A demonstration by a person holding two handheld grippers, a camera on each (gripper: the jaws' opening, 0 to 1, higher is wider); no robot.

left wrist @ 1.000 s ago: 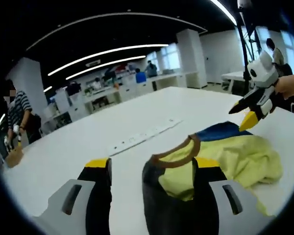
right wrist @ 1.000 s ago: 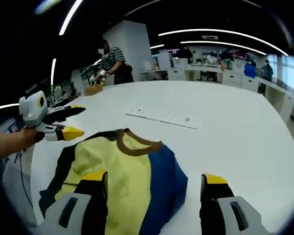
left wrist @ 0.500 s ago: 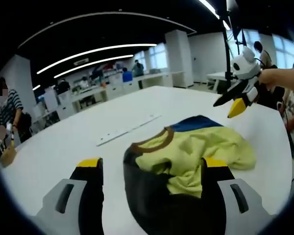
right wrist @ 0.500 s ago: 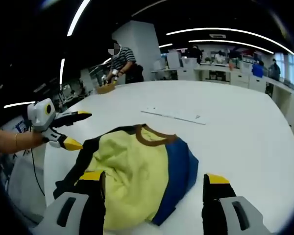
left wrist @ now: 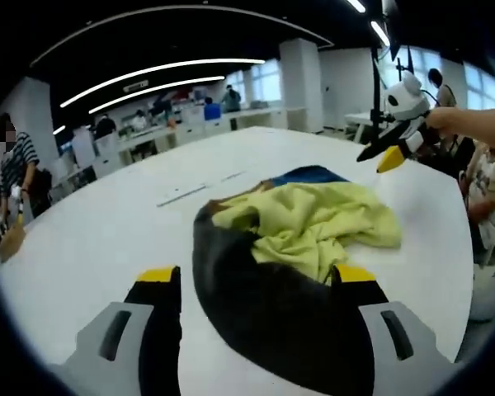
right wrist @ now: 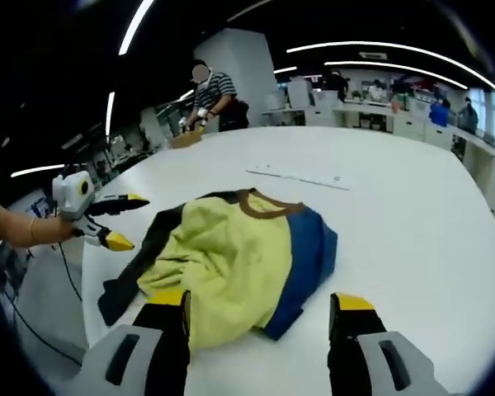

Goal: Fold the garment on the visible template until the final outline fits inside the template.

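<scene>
So the garment (right wrist: 231,264), a yellow, blue and black top with a brown collar, is seen bunched up on the white table (right wrist: 396,214), not folded flat at all yet. No template outline can be made out under it in either view, so how well it fits can't be judged. In the right gripper view the right gripper (right wrist: 260,318) is held with its fingers spread wide and nothing pinched between them; the yellow hem sits just past the near fingertip, with the blue side running away toward the far fingertip. The left gripper (right wrist: 120,223) is seen off to the side of the black sleeve, apart from the cloth, fingers parted a bit and empty too. In the left gripper view its own fingers are spread, and the black part of the garment lies right between and ahead of them, partly hidden behind one finger, so contact can't be ruled in or out. The long axis looks to run from the collar, far from the right fingers, down to the hem near them. The hem edge is probably reached first by the right gripper, the black sleeve by the left. A power strip (right wrist: 293,175) is seen lying well beyond the collar.
</scene>
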